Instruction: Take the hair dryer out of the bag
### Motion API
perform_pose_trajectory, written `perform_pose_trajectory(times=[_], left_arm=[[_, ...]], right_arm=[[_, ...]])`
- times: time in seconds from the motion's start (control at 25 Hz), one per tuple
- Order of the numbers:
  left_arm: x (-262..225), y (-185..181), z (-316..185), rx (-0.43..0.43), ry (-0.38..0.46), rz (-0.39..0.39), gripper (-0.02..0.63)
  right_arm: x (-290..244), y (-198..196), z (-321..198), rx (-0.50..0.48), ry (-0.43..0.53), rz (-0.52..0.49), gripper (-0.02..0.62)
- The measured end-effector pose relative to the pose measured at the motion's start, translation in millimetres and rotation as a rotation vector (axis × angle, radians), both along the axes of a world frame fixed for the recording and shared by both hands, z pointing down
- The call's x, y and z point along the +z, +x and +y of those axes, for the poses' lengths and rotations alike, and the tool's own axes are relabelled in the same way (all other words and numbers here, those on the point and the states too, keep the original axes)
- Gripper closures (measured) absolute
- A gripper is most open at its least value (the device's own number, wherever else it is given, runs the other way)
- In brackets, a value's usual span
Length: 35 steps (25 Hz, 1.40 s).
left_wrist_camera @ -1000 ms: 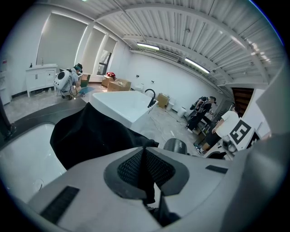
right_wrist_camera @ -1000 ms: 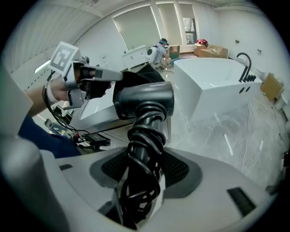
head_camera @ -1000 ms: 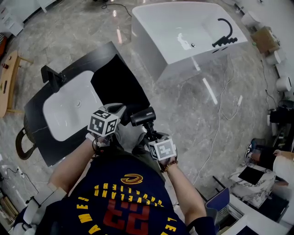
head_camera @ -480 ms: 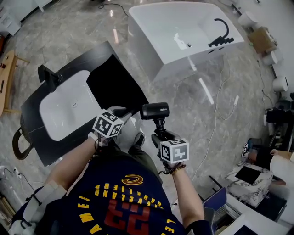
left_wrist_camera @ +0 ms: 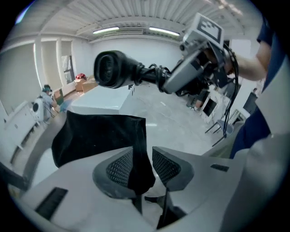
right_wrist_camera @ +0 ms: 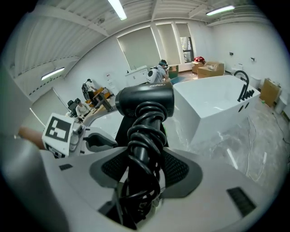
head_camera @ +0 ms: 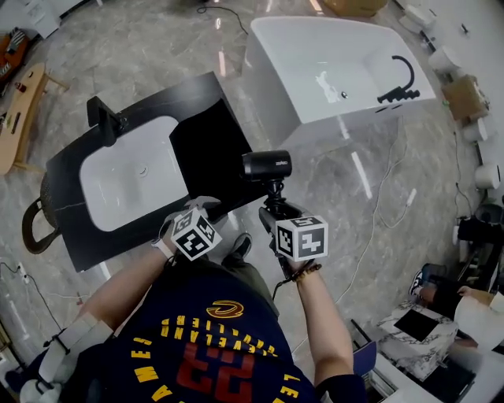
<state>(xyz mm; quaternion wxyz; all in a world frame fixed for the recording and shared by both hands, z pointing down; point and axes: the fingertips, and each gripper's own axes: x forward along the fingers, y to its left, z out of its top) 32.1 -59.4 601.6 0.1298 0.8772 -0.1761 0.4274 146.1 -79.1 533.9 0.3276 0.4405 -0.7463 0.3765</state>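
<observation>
Bathroom-fittings showroom, also in use as a work hall. Freestanding white bathtub [head_camera: 272, 94] with black tap [head_camera: 400, 75], set straight on polished marbled floor [head_camera: 339, 189]. Near it, black vanity counter [head_camera: 67, 228] with white basin [head_camera: 134, 177] and black faucet [head_camera: 106, 120]. White sanitary fixtures [head_camera: 487, 175] along the right edge, with a cardboard box [head_camera: 459, 88] among them. Loose cables [head_camera: 376, 212] across the floor. Seated person [head_camera: 445, 293] with laptop [head_camera: 415, 324] at lower right. Strip lights [right_wrist_camera: 118, 9] on ribbed ceiling.

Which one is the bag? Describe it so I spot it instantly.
Find the dark countertop with the white sunken basin. Right of the basin lies a flat black cloth bag. It is matte and limp, unlike the rigid black hair dryer held up beside it.
</observation>
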Motion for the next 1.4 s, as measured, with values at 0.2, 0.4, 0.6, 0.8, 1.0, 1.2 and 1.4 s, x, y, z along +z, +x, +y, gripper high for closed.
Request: perform_pose_trajectory(times=[0.2,0.4,0.6,0.8,1.0,1.2,1.4], left_arm=[[-12,-18,-12,-0.080,0.073,0.032,0.477],[-42,-47,-19,-0.253,-0.037,0.256,0.477],[-61,-95,-24,-0.377,-0.006,0.331,0.477],[-63,-132,-22,-0.498,0.002,0.353,0.477],[-58,-152,-17,-0.578,-0.016,0.373,0.478],[-54,-163,-13,-0.607,-0.019,0.370,0.478],[-48,-170,-10,-0.630,-0.035,0.364,0.478]], right_arm=[[3,-40,-34,-0.081,0.009,0.002,0.362],[14,-74,-64,-0.167,-0.011,0.013,0.362],[33,-86,-93,-0.187,-0.052,0.048,0.362],[51,-97,-117,-0.196,-0.085,0.105,0.362],[71,-112,-133,-0.216,-0.108,0.144,0.362],[92,-121,-142,-0.236,-0.127,0.210,0.362],[105,-125,-146,-0.255,-0.135,0.240,0.362]])
